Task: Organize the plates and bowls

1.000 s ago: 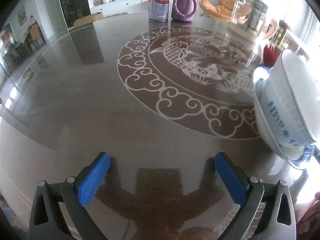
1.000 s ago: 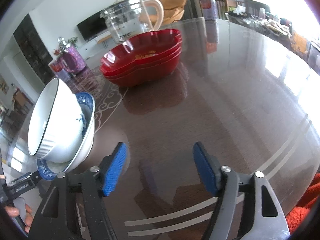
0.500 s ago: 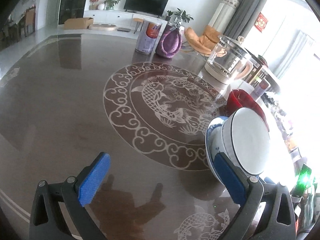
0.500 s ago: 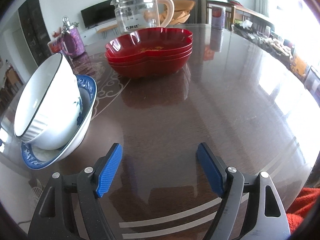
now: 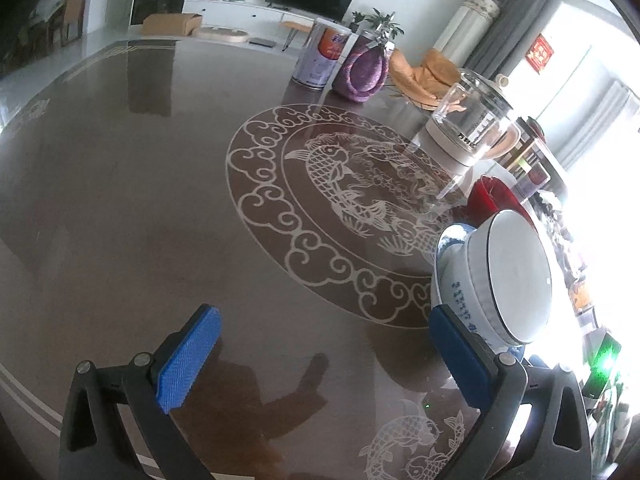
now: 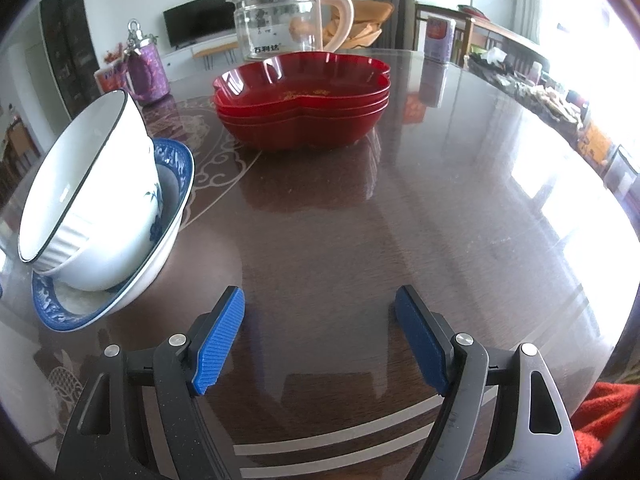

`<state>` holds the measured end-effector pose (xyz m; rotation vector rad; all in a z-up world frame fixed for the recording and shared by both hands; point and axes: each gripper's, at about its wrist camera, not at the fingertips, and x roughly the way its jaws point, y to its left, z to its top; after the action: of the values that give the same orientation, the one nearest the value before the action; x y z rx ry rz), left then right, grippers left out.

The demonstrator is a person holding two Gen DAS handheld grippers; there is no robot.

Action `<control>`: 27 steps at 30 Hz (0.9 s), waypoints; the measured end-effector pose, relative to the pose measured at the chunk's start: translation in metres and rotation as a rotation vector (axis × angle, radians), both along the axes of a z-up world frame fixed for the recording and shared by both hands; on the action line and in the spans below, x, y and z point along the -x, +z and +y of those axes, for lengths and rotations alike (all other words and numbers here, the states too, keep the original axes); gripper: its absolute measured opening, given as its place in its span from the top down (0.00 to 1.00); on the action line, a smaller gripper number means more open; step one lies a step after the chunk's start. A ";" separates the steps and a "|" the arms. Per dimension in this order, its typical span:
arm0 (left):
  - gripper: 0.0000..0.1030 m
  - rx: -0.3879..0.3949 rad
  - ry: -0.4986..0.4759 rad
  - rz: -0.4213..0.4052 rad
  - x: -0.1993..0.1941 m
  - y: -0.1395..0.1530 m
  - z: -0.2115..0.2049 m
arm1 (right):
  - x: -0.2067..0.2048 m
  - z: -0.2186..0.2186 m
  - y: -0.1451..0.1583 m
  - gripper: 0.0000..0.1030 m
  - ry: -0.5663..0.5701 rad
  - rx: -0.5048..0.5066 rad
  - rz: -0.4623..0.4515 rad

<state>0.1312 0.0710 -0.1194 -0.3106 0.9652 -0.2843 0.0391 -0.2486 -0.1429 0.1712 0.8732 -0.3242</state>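
A white bowl [image 6: 92, 184] leans tilted inside a blue-rimmed bowl [image 6: 168, 224] on the dark table, at the left of the right wrist view. Both also show in the left wrist view: the white bowl [image 5: 516, 276] and the blue-rimmed bowl [image 5: 452, 248] at the right. A stack of red scalloped plates [image 6: 304, 100] stands behind them. My left gripper [image 5: 320, 356] is open and empty, its right finger close to the bowls. My right gripper [image 6: 320, 336] is open and empty, to the right of the bowls.
A glass kettle [image 6: 288, 24] stands behind the red plates and shows in the left wrist view [image 5: 472, 128]. A purple jar [image 5: 364, 68] and a tin can [image 5: 320, 56] stand at the far side. Small clutter [image 6: 532, 88] lies along the right edge.
The left gripper has pulled back and turned, so the bowls sit further off at its right. The right gripper has drawn back slightly. Both stay open.
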 end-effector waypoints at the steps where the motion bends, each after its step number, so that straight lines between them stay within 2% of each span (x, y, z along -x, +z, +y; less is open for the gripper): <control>1: 0.01 0.001 0.002 -0.002 0.000 0.000 0.001 | 0.000 0.000 0.000 0.22 0.000 0.001 0.001; 27: 0.01 0.011 -0.014 0.008 0.001 -0.002 -0.002 | -0.002 0.002 -0.001 0.22 0.004 0.022 0.010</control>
<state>0.1299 0.0692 -0.1216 -0.3151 0.9738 -0.3008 0.0409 -0.2462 -0.1438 0.1476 0.8799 -0.3312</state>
